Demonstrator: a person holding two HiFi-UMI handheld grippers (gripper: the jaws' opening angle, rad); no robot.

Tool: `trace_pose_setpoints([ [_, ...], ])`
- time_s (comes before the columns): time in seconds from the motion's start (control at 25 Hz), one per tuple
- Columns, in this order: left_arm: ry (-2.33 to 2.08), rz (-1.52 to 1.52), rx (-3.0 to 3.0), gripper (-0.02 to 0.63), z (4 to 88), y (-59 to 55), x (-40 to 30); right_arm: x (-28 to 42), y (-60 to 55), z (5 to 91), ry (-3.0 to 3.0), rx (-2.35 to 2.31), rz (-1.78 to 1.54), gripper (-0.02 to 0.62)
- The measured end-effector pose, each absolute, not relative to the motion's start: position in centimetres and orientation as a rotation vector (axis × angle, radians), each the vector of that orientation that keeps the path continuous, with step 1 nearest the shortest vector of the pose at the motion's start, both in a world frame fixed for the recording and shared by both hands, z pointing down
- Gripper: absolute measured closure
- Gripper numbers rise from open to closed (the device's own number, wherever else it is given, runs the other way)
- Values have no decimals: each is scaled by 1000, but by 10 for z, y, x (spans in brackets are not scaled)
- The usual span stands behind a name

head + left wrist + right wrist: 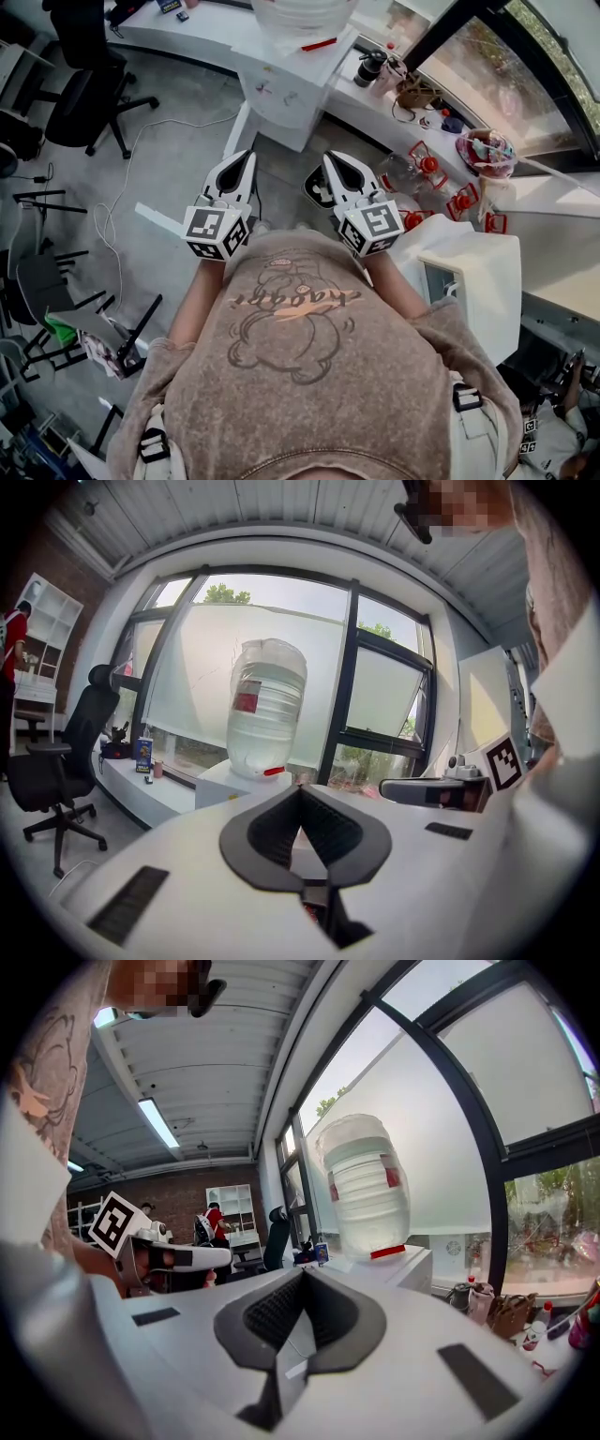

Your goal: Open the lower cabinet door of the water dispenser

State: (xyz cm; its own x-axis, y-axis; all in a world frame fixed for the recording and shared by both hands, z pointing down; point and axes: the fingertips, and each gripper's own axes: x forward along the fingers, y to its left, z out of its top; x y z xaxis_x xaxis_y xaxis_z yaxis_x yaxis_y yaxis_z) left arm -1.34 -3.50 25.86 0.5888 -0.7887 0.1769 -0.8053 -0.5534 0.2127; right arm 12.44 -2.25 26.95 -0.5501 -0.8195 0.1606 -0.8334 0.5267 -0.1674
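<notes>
Two grippers are held level in front of the person's chest, side by side and apart, both aimed toward the water dispenser (pixel 286 94), which stands at 12 o'clock from them and well clear of both. The left gripper (pixel 247 156) has its fingertips pressed together with nothing between them; behind the tips only a narrow wedge of gap shows. The right gripper (pixel 329 157) is likewise closed tip to tip and empty. Neither touches the dispenser.

In both gripper views the large clear water bottle (pixel 265 705) sits upside down on the dispenser's white top, at 12 o'clock above the closed jaws. The dispenser's lower body is hidden behind each gripper's own white shell there. In the head view it is seen steeply from above, so the lower cabinet door cannot be made out.

A black office chair (pixel 86 89) stands at 10 o'clock from the grippers on the grey floor (pixel 159 169). A white window ledge (pixel 370 111) bearing bottles and bags runs at 2 o'clock.
</notes>
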Motion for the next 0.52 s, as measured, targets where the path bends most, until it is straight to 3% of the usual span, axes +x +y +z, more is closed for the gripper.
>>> trace_pose_setpoints([
  [0.52,-1322,79,2542,594,258,-35,-16,122,-23,267,-2705,1453,300,589],
])
